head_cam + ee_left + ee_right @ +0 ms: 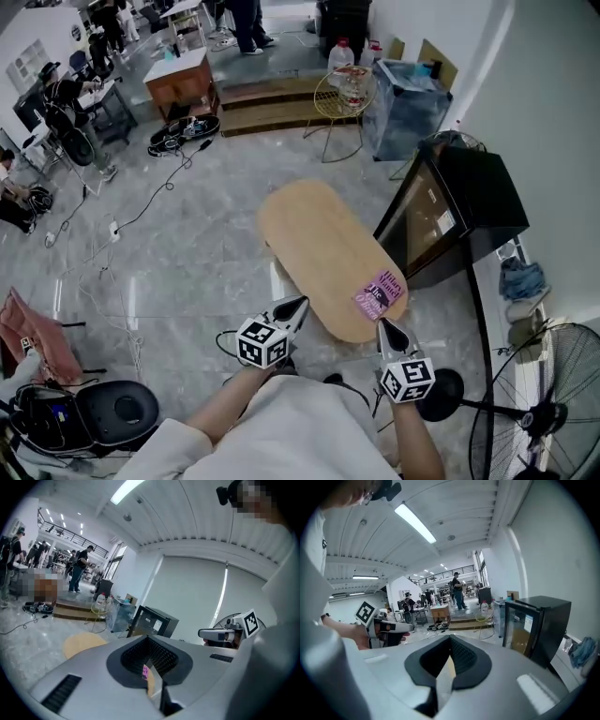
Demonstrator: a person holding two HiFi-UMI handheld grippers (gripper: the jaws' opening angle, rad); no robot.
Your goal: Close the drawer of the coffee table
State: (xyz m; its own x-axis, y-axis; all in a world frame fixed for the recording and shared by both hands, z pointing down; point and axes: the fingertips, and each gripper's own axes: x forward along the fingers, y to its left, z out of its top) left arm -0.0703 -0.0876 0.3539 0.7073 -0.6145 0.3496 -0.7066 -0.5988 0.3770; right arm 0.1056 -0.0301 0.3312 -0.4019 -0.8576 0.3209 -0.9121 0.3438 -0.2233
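In the head view, the oval wooden coffee table (319, 244) stands beside a black glass-door fridge (464, 202), with a pink leaflet (380, 293) lying on its near end. Its drawer cannot be made out from above. The left gripper (300, 306) and right gripper (384, 325) are held near that end, apart from each other. In the left gripper view, the jaws are pressed together with nothing between them, and the table shows low beyond. In the right gripper view, the jaws likewise meet, empty, with the fridge off to their right.
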